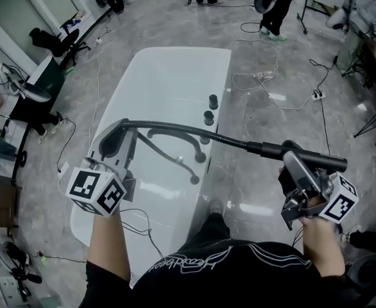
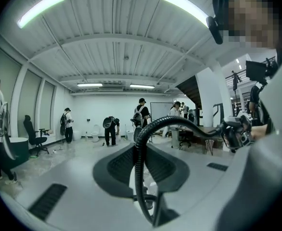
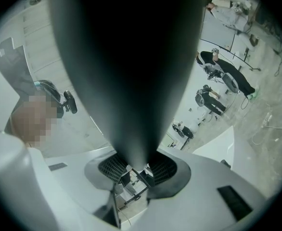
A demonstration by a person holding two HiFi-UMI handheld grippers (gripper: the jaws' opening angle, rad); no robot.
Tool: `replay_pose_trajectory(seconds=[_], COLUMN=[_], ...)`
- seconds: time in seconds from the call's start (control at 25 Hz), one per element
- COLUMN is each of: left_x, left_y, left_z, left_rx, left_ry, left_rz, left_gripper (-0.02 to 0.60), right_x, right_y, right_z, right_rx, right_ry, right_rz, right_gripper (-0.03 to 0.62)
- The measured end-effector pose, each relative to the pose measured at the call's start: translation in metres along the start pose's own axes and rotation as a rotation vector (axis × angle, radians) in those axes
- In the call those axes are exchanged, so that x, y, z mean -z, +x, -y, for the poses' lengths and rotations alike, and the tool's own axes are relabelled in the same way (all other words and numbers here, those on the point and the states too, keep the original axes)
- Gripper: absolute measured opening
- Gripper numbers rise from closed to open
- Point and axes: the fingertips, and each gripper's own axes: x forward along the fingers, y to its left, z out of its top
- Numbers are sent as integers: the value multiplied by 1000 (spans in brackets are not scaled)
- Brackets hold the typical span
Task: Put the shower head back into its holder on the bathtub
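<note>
Your right tongs clamp the smooth, black, tapering shower head, just beside the glossy white rounded bathtub. Your left tongs pinch the ribbed black hose; it arches across the basin.

Black corrugated hose hangs across the near half of the white glossy bathtub, left rim to right, barring a straight reach. Two round black knobs occupy the right rim. Far half unobstructed. Loose white cables cross the grey floor far right.
</note>
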Motion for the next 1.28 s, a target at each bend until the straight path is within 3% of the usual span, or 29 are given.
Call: replay_pose_trajectory(seconds=[0.76,1.28], left_x=[138,258], left_y=[-1,13], left_z=[34,71], left_rx=[35,82], left_ry=[-218,-332], left_rz=[-181,-342], left_gripper=[64,64], right_x=[28,69], right_y=[-17,-11], right_z=[17,23], right_rx=[85,135], right_ry=[40,78], right_rz=[-67,-163], right_gripper=[137,137])
